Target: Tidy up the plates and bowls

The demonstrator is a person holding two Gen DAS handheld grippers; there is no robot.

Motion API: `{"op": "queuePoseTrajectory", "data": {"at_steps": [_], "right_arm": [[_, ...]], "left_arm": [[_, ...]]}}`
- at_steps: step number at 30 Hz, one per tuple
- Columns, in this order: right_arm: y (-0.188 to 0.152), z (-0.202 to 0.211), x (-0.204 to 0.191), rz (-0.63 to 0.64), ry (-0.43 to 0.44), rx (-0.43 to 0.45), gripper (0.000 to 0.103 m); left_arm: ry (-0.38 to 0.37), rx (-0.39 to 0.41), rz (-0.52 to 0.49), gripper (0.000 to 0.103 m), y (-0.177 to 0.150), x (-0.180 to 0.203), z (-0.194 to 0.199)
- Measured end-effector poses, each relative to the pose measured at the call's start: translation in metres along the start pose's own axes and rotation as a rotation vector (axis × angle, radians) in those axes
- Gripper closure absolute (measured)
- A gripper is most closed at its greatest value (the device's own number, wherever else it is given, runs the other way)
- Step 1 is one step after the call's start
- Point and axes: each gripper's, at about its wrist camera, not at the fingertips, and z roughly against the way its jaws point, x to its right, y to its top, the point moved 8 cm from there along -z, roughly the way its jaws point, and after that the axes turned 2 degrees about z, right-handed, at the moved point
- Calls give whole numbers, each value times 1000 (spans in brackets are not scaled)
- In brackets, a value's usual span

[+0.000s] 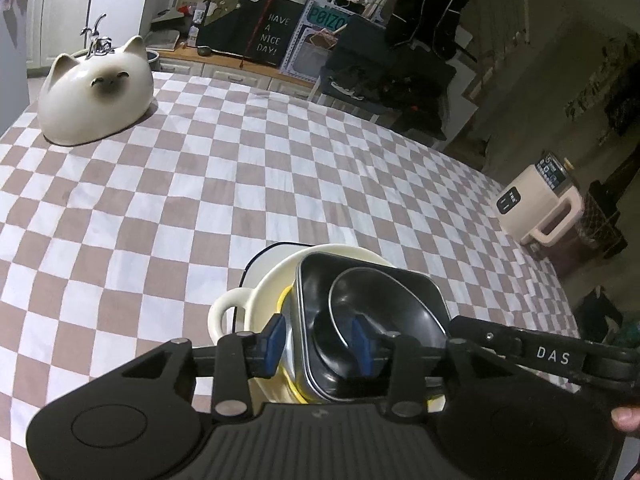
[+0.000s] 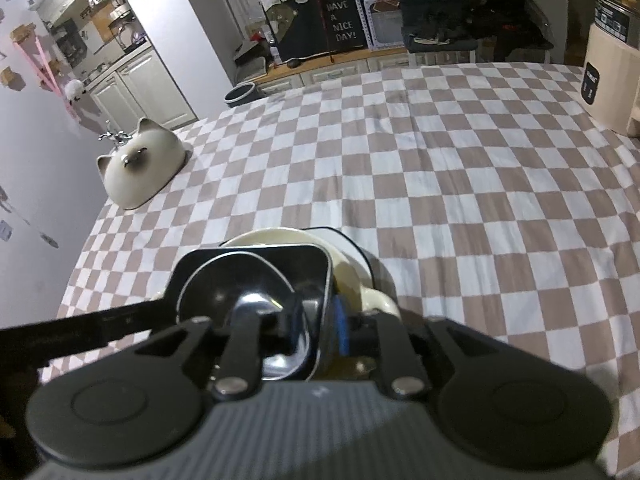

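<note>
The near side of the stacked dishes is hidden behind the left gripper [image 1: 320, 344], so the near rim of the black square dish [image 1: 416, 280] cannot be seen. In the right wrist view the right gripper [image 2: 320, 332] is blurred, and whether its pads press that dish's wall cannot be told. At the far right, the beige appliance [image 2: 608, 76] is cut by the picture's edge.

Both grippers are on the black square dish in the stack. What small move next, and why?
Probably release and back both off. The black square dish with the round black bowl already sits nested in the cream handled bowl, so the left gripper and right gripper seem finished here. The upturned white cat-shaped bowl remains apart on the checkered cloth.
</note>
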Motion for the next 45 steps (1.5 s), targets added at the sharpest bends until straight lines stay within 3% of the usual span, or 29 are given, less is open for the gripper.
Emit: {"op": "queuePoseTrajectory", "data": {"at_steps": [3, 6, 9, 11, 12, 14, 15, 17, 25, 31, 35, 45], "right_arm": [[-1, -2, -2, 5, -3, -8, 79], [0, -1, -3, 11, -7, 2, 70], [4, 6, -4, 32, -25, 41, 58], [9, 14, -7, 60, -35, 90, 37], [10, 19, -9, 74, -34, 113, 30], [13, 32, -14, 103, -22, 168, 4], [13, 39, -15, 119, -24, 186, 0], [14, 53, -18, 151, -43, 228, 1], [8, 105, -4, 112, -90, 362, 1], [-22, 144, -4, 120, -81, 408, 1], [-44, 155, -5, 133, -86, 404, 1], [-89, 178, 3, 158, -143, 453, 1]], "left_arm": [[4, -3, 6, 65, 1, -2, -1], [17, 0, 11, 63, 2, -4, 1], [40, 16, 16, 48, 5, -5, 7], [52, 42, 14, 23, 8, -5, 14], [55, 53, 11, 20, 10, -4, 18], [50, 81, 1, 11, 12, 1, 31], [46, 95, -3, 8, 12, 4, 37], [44, 130, -16, 0, 12, 9, 52], [59, 236, -90, 0, 0, 25, 105], [191, 328, -194, 0, -22, 34, 145], [150, 370, -224, 0, -41, 39, 166], [189, 372, -234, 0, -92, 27, 176]]}}
